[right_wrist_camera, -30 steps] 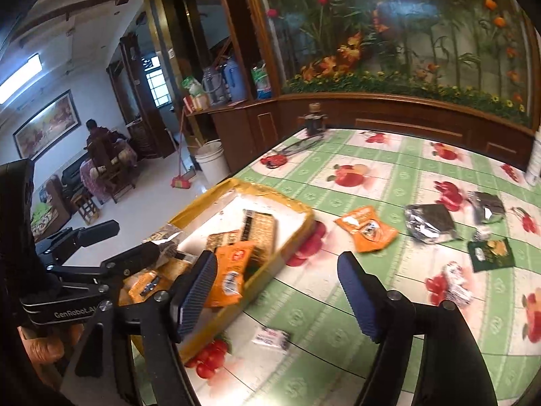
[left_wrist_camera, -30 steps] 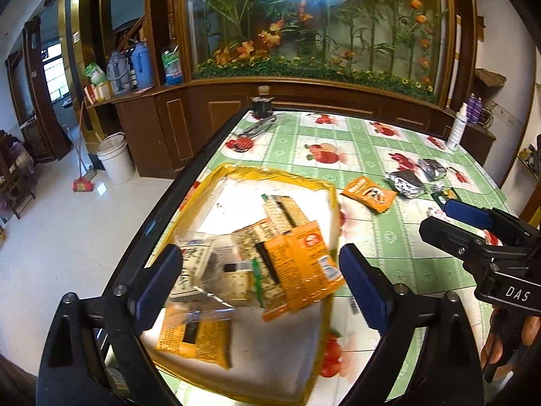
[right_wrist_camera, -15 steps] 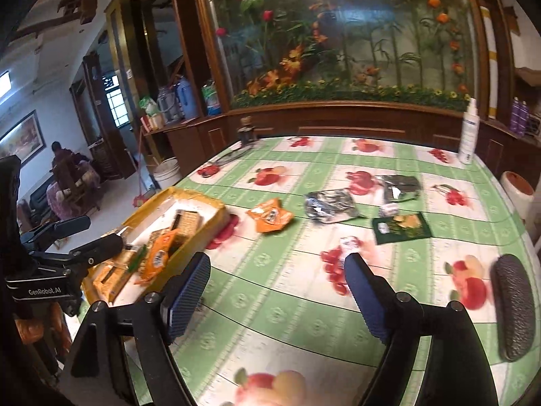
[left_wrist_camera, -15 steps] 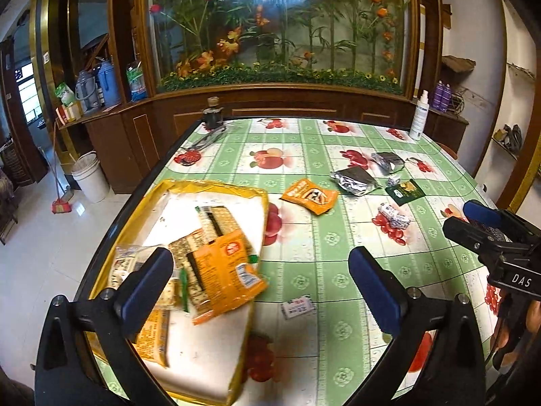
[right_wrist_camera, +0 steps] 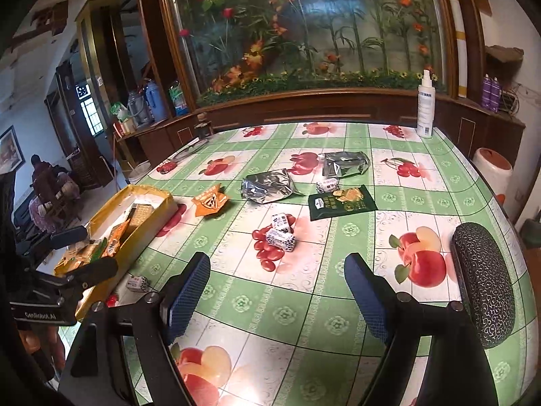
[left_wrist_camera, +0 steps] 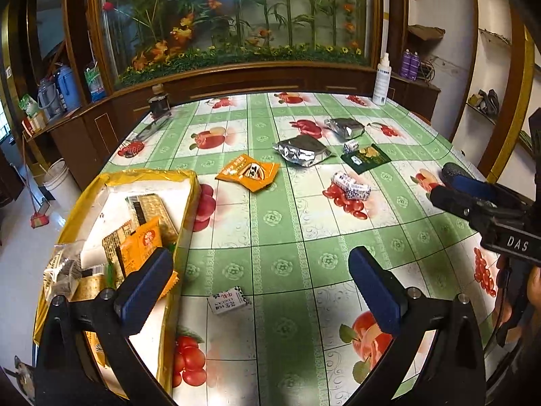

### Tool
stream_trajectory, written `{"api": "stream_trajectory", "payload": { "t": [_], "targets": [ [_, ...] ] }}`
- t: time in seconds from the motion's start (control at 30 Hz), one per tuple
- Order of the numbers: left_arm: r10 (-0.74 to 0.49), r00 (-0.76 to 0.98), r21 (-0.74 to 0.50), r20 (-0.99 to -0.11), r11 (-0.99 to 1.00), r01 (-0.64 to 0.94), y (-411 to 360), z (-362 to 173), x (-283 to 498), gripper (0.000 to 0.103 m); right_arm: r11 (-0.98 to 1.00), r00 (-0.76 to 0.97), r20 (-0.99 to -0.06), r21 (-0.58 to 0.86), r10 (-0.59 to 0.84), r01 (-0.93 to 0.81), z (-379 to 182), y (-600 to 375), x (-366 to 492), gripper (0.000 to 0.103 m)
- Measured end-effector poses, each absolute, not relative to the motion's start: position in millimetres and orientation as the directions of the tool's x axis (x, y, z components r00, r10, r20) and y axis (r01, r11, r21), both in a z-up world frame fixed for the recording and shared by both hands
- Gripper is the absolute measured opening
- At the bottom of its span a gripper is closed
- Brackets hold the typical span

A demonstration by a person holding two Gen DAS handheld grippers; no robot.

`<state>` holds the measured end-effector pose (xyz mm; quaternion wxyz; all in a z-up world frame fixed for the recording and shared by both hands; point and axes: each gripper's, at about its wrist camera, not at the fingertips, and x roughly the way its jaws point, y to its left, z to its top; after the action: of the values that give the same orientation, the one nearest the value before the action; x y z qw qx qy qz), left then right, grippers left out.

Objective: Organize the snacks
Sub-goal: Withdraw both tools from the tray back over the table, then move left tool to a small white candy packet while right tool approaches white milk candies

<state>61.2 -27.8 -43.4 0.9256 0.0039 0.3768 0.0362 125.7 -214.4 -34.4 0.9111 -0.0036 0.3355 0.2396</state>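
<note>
Bench [left_wrist_camera: 287,223]: green checked cloth with fruit prints; it carries everything I see.
Tray [left_wrist_camera: 111,177]: yellow-rimmed, at the bench's left edge, already holding several snack packets, an orange one on top [left_wrist_camera: 142,243].
Left hand-held gripper [left_wrist_camera: 260,284]: I see its jaws spread wide with nothing between them, hanging over the bench just right of the tray.
Right hand-held gripper [right_wrist_camera: 277,291]: jaws wide apart and empty, above the near middle of the bench.
Black case [right_wrist_camera: 483,280]: patterned, lying at the bench's right edge.
Silver pouches [right_wrist_camera: 270,186]: two, mid-bench, near each other.
Dark green packet [right_wrist_camera: 341,203]: flat, just right of the nearer silver pouch.
Orange packet [left_wrist_camera: 248,172]: loose on the cloth between tray and pouches.
Small white candies [right_wrist_camera: 282,231]: two wrapped pieces touching, in front of the green packet.
White sachet [left_wrist_camera: 228,301]: alone, beside the tray's near corner.
</note>
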Motion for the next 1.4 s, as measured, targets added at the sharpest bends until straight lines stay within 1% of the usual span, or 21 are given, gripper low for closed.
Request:
{"api": "stream_trajectory", "payload": {
  "t": [0.13,0.2,0.3,0.43,0.6,0.67,0.93,1.07,1.2,1.4],
  "targets": [
    [0.066,0.7,0.042,-0.711,0.998,-0.051,-28,-53,62,0.103,0.879,0.648,-0.62,0.155,0.442,-0.451,-39,-210,130,0.083],
    [0.03,0.699,0.02,-0.714,1.0,-0.022,-28,-56,62,0.103,0.876,0.644,-0.623,0.151,0.444,-0.458,-42,-206,132,0.083],
    [-0.081,0.689,-0.052,-0.72,0.997,0.062,-26,-64,58,0.103,0.869,0.631,-0.631,0.147,0.451,-0.473,-45,-200,135,0.083],
    [-0.122,0.691,-0.039,-0.713,0.99,0.135,-24,-68,53,0.103,0.855,0.62,-0.633,0.139,0.464,-0.499,-47,-193,137,0.083],
    [-0.129,0.676,0.032,-0.726,0.975,0.221,-26,-75,50,0.103,0.847,0.609,-0.64,0.129,0.468,-0.515,-53,-187,143,0.083],
    [-0.112,0.671,0.056,-0.733,0.973,0.224,-25,-80,49,0.103,0.844,0.603,-0.641,0.135,0.474,-0.52,-55,-185,146,0.083],
    [-0.089,0.64,0.063,-0.763,0.975,0.211,-9,-99,55,0.103,0.837,0.586,-0.659,0.125,0.472,-0.533,-68,-174,164,0.083],
    [-0.092,0.627,0.046,-0.774,0.978,0.201,-2,-106,60,0.103,0.831,0.567,-0.673,0.131,0.475,-0.541,-76,-168,176,0.082],
    [-0.105,0.618,0.035,-0.779,0.977,0.209,1,-112,65,0.103,0.827,0.552,-0.693,0.116,0.464,-0.55,-83,-160,186,0.077],
    [-0.142,0.62,0.012,-0.772,0.971,0.238,3,-110,69,0.103,0.82,0.537,-0.715,0.087,0.447,-0.566,-91,-150,197,0.076]
  ]
}}
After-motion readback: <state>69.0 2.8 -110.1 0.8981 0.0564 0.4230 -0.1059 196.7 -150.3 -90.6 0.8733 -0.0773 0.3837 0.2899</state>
